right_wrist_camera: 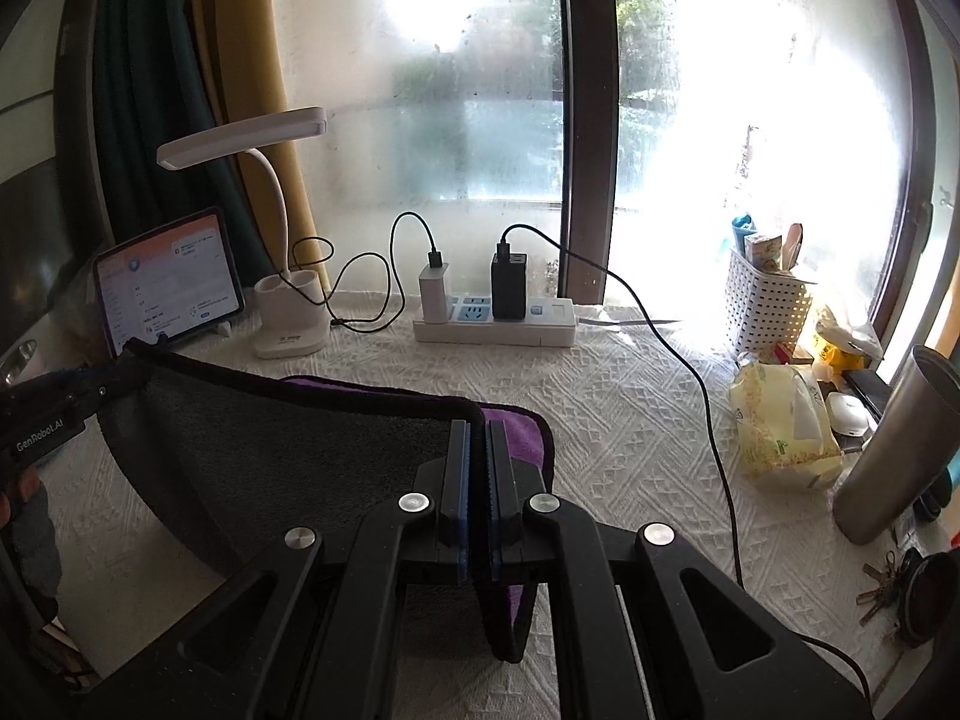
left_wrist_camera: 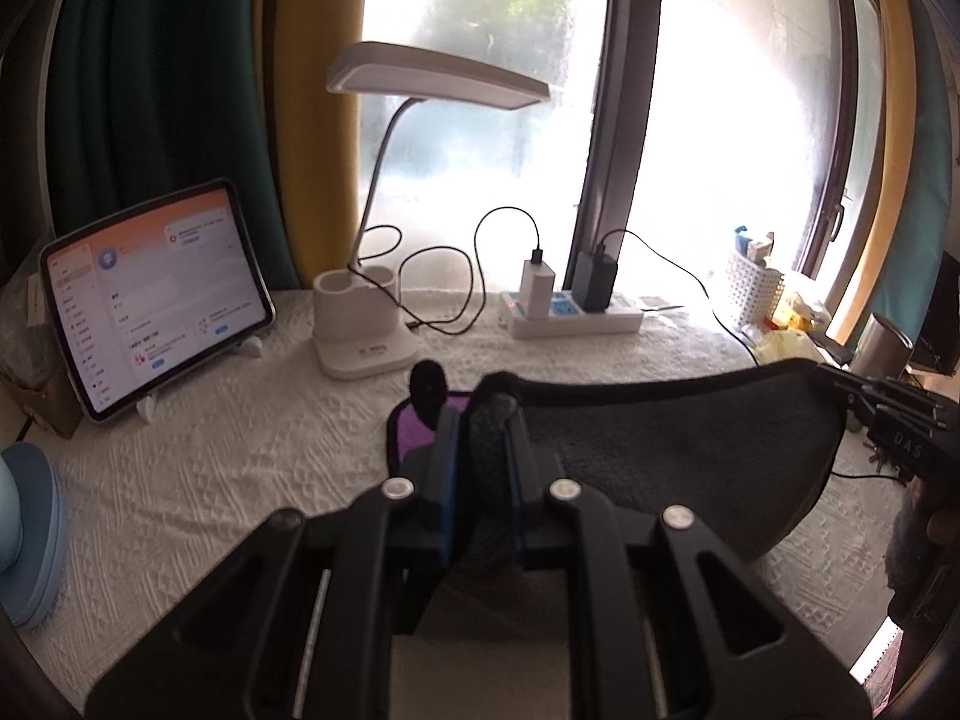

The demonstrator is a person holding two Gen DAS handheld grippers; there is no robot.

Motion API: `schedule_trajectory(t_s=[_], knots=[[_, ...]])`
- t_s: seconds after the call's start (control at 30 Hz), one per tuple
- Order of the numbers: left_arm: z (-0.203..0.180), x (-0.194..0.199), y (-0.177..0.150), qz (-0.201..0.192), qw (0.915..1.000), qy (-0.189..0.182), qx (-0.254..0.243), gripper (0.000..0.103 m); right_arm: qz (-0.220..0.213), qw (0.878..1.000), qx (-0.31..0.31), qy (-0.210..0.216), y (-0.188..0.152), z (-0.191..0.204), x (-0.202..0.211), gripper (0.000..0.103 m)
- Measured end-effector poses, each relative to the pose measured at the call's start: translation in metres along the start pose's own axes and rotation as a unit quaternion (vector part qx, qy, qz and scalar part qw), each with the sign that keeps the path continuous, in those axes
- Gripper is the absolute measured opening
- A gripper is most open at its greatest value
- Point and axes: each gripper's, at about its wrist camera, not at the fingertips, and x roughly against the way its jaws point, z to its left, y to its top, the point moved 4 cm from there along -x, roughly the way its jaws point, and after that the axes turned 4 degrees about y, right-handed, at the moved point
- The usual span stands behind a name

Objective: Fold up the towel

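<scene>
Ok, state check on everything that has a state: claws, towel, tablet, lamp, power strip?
left claw: shut on towel corner
right claw: shut on towel edge
towel: lifted, stretched between both claws, purple side partly on the tablecloth
tablet: screen on, propped on stand
desk lamp: looks off
power strip: two chargers plugged in

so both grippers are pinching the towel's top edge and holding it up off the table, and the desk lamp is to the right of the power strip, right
Not quite. The desk lamp stands to the left of the power strip, between it and the tablet, as the right wrist view shows. The rest holds: the left gripper and right gripper both pinch the towel, lifted off the table.
</scene>
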Motion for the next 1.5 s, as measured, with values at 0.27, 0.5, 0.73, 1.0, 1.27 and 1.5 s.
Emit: schedule_trajectory(t_s=[0.27, 0.5, 0.73, 1.0, 1.27, 1.5], knots=[[-0.002, -0.020, 0.015, -0.007, 1.0000, 0.003, -0.003, 0.014, -0.001, 1.000, -0.001, 0.000, 0.014, -0.009, -0.018, 0.005], [-0.003, -0.044, 0.022, -0.003, 0.9999, 0.011, -0.008, 0.014, 0.004, 1.000, 0.001, 0.000, 0.022, -0.015, -0.041, 0.005], [-0.004, -0.072, 0.026, 0.007, 0.9997, 0.016, -0.014, 0.014, 0.012, 1.000, 0.006, 0.001, 0.026, -0.020, -0.069, 0.005], [-0.003, -0.110, 0.021, 0.034, 0.9990, 0.022, -0.017, 0.014, 0.030, 1.000, 0.006, 0.000, 0.020, -0.027, -0.101, 0.005], [0.001, -0.147, 0.010, 0.068, 0.9972, 0.027, -0.016, 0.014, 0.060, 0.998, -0.004, 0.000, 0.008, -0.037, -0.133, 0.005], [0.007, -0.170, 0.000, 0.092, 0.9951, 0.033, -0.017, 0.014, 0.085, 0.996, -0.011, -0.001, -0.004, -0.043, -0.157, 0.005]])
